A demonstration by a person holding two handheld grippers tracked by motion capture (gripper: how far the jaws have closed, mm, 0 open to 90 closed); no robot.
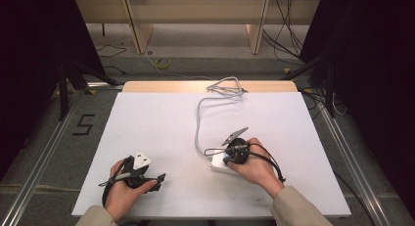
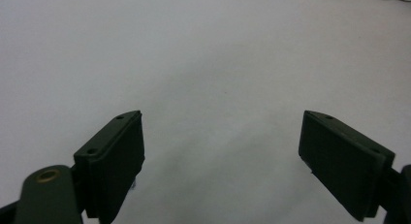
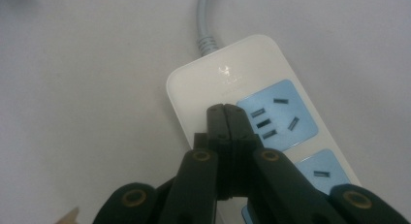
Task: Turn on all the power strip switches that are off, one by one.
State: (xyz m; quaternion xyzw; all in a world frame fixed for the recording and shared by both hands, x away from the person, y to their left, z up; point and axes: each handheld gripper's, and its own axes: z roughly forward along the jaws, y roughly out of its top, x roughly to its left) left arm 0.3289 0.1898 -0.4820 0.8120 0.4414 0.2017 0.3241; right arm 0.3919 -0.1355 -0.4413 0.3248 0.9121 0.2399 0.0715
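My right gripper (image 3: 226,110) has its matte black jaws pressed flat together with nothing between them, tips resting over the near-left edge of the smooth white plastic power strip (image 3: 232,73), a rounded-corner slab with pale blue socket panels (image 3: 278,112) just right of the tips. Beyond the tips a ribbed grey strain relief leads into the round grey cord (image 3: 206,15). My left gripper (image 2: 220,136) holds its blocky jaws wide apart, holding nothing, over the plain white table (image 2: 203,49).

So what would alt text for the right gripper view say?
The right gripper, its black fingers pressed together, rests over a white power strip with blue socket panels. A grey cord leaves the strip's far end across the white table.
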